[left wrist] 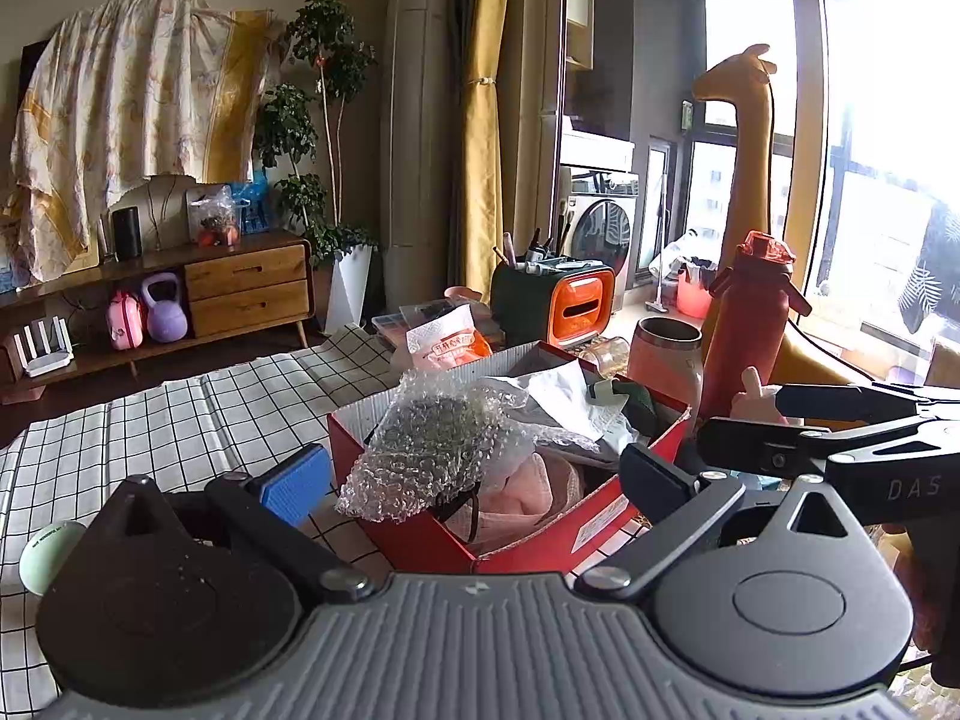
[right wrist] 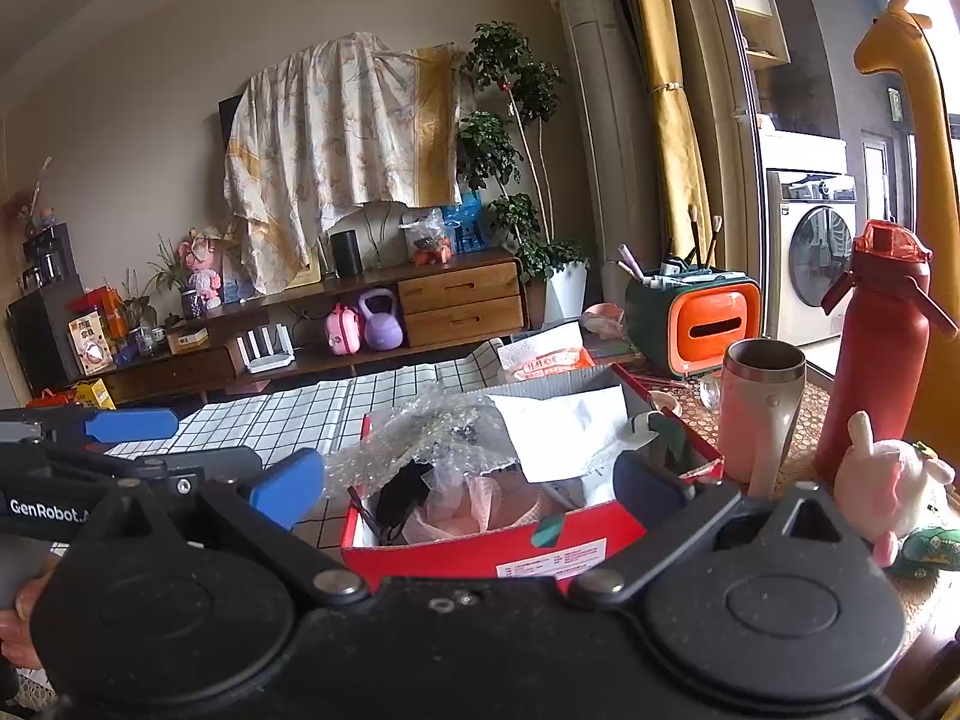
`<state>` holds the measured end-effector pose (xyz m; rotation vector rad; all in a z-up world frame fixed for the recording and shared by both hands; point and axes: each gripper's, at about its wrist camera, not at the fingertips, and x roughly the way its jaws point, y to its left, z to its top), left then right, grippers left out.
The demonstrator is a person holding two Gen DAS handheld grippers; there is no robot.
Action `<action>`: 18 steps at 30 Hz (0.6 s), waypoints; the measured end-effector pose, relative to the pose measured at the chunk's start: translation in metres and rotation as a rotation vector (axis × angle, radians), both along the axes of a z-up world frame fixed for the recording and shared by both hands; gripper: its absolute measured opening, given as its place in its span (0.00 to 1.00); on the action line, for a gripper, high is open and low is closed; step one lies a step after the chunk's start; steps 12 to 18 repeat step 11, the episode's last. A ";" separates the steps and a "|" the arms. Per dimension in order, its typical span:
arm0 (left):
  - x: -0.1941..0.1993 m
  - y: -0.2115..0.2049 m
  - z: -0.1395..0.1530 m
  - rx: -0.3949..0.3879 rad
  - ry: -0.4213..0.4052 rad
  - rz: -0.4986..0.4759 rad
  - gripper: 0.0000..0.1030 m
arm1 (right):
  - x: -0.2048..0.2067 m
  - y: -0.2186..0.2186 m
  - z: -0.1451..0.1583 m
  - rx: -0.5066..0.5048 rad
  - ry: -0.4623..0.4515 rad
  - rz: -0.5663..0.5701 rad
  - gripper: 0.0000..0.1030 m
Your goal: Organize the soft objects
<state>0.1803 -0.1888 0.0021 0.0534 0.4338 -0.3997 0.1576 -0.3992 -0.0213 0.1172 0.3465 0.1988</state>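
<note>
The left gripper (left wrist: 474,480) stands wide apart and holds nothing; its blue pad (left wrist: 297,483) and its dark pad flank the near end of the red box (left wrist: 420,540). The right gripper (right wrist: 468,492) is likewise spread wide and empty, hovering at the near wall of the same red box (right wrist: 480,552). In the left wrist view the right gripper reaches in from the right of the box, its fingers just in front of the pink plush toy (left wrist: 757,397).

Inside the box, a crumpled sheet of bubble wrap (left wrist: 432,444) lies over the left part and spills over the near left rim. Under it, toward the near side of the box, sits a pink soft cloth (left wrist: 540,486). A white paper sheet (right wrist: 561,432) lies across the far right part of the box, with a dark green item beside it at the right corner.

The box rests on the counter, which is covered left of the box by a black-and-white checked cloth (left wrist: 180,420). A pale green ball (left wrist: 45,552) lies on that cloth, well to the left of the box. Right of the box stand a steel-rimmed mug (right wrist: 759,408) and, beyond it, a tall red bottle (right wrist: 870,348). The pink plush toy (right wrist: 888,486) sits on the counter right of the box, in front of the bottle, with a small green item touching its lower side. Behind the box lie an orange-and-white packet (right wrist: 543,360) and an orange-fronted organizer (right wrist: 696,312) holding pens and brushes.
</note>
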 end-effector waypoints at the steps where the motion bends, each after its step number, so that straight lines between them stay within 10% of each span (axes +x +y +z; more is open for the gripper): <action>1: 0.000 0.000 0.000 -0.001 0.000 0.001 1.00 | 0.000 0.000 0.000 0.001 0.001 0.000 1.00; 18: -0.002 0.008 -0.002 -0.039 0.022 -0.001 1.00 | 0.000 0.001 -0.001 -0.004 0.002 -0.004 1.00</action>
